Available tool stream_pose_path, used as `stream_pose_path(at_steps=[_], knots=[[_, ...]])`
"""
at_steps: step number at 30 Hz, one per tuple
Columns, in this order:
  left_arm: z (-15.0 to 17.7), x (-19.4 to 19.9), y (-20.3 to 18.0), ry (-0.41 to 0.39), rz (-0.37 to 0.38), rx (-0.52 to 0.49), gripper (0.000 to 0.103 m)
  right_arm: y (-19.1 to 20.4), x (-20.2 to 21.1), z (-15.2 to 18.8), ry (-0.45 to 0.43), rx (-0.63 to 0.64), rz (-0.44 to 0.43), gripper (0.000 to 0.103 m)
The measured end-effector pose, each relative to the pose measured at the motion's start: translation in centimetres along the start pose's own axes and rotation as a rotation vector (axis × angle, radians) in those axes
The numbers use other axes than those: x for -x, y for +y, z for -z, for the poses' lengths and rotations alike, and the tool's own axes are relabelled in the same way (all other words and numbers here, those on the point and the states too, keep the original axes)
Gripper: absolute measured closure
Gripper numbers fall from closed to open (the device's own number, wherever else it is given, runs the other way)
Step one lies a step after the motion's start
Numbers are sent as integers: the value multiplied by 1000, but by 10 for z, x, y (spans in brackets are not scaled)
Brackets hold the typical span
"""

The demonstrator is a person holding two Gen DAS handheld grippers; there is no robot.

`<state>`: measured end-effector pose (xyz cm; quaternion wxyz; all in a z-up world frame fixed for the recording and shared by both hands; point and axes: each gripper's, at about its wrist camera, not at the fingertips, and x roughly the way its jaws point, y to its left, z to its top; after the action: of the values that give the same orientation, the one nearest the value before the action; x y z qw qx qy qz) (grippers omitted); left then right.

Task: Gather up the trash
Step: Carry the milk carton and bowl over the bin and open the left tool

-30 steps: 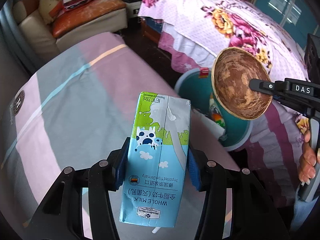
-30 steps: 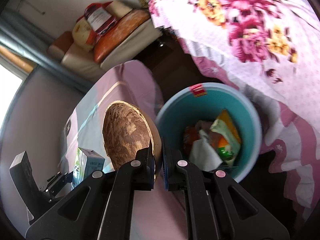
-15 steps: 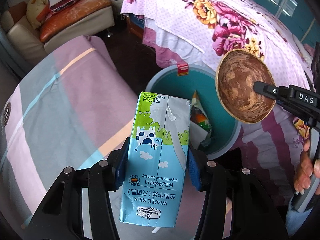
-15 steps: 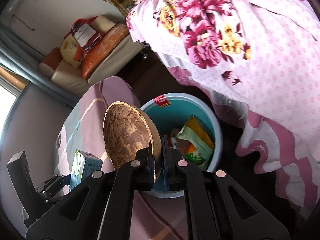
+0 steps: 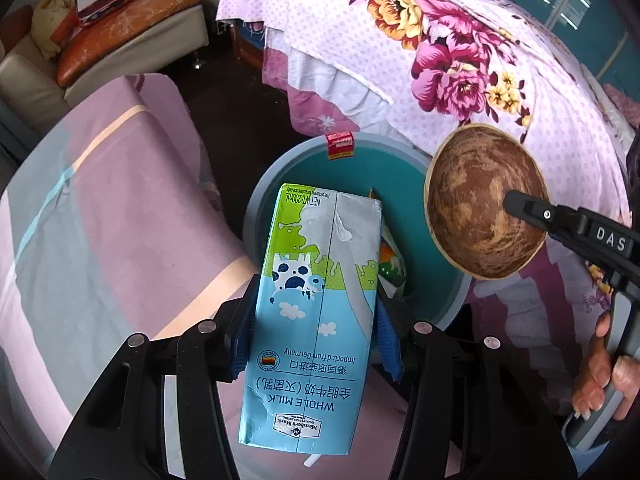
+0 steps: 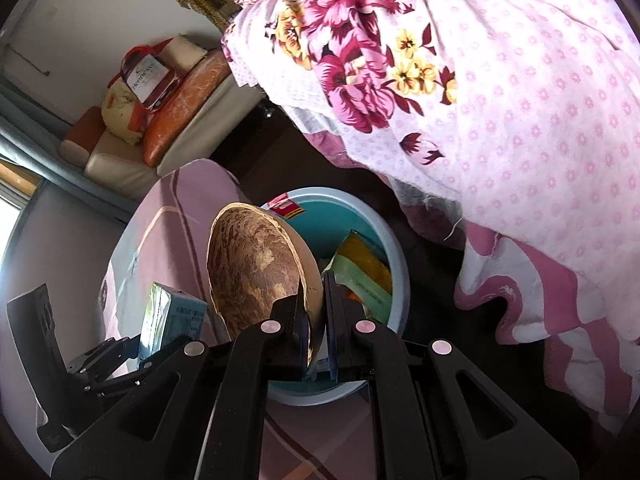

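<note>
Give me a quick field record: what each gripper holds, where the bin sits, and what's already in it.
left gripper: shut on milk carton, held over the bin's near rim
right gripper: shut on the rim of the coconut shell
bin: teal, open, on the floor beside the floral bedspread
bin contents: snack wrappers
dropped yet: neither item

I get bright, soft daylight in both views. A window glares at nine o'clock on my right view. Fisheye bends the edges, corners go black; focus stays sharp.
</note>
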<state>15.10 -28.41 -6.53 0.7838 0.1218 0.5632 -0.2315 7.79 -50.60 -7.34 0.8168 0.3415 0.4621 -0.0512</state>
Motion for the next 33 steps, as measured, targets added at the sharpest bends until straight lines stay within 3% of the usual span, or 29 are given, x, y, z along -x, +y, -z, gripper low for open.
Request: stream_pose_path(at_steps=[14,18,23,27,33], knots=[[-22,-22,-5,5,82,24,48,-4,-10,-12,7,3,86,96],[-21,-22,-3,-11,73,26,27,-2,-15,-14,19,8,97,96],[-22,-17,3,-30,78,44,24,5,-21,-15,27,23,105,96],[-20,-10,10,-41,67,60,12,10,-22,-16,27,35,110,96],[-5,3,28,-62,61,101,12,19,-22,-15,30,50,122,95]])
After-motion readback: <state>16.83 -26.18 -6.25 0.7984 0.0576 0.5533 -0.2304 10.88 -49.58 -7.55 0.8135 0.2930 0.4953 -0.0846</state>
